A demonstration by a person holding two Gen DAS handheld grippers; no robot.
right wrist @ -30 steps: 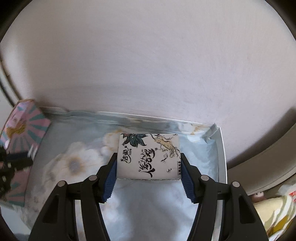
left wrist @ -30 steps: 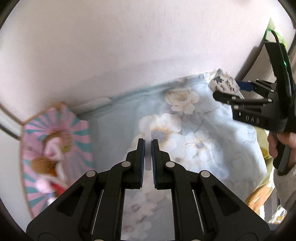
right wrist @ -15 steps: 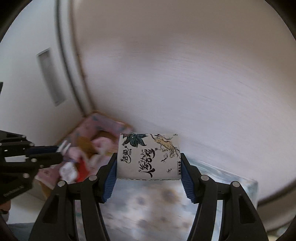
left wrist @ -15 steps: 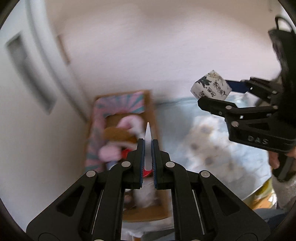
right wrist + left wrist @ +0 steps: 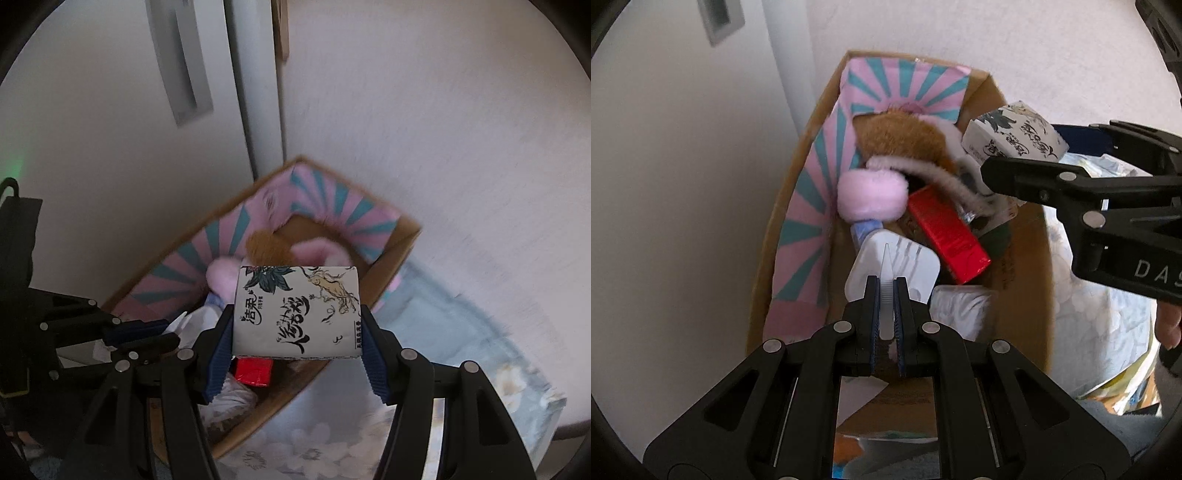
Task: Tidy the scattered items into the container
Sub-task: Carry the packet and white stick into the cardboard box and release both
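A cardboard box (image 5: 798, 177) with pink and teal striped flaps holds a plush toy (image 5: 897, 136), a red packet (image 5: 945, 236), a white plastic case (image 5: 912, 266) and other items. My left gripper (image 5: 886, 291) is shut on a thin white pointed plastic piece (image 5: 886, 273), above the box's near end. My right gripper (image 5: 295, 332) is shut on a white tissue pack (image 5: 295, 314) printed with black calligraphy, held over the box's right rim (image 5: 391, 254). The pack also shows in the left wrist view (image 5: 1012, 133).
The box stands in a corner against a white wall (image 5: 683, 184) and a door frame (image 5: 255, 110). A blue floral bedsheet (image 5: 461, 350) lies to the right of the box. The person's hand (image 5: 1167, 325) shows at the right edge.
Both grippers have swung left from over the floral sheet to over the cardboard box, each still holding its item. The box now fills the views.
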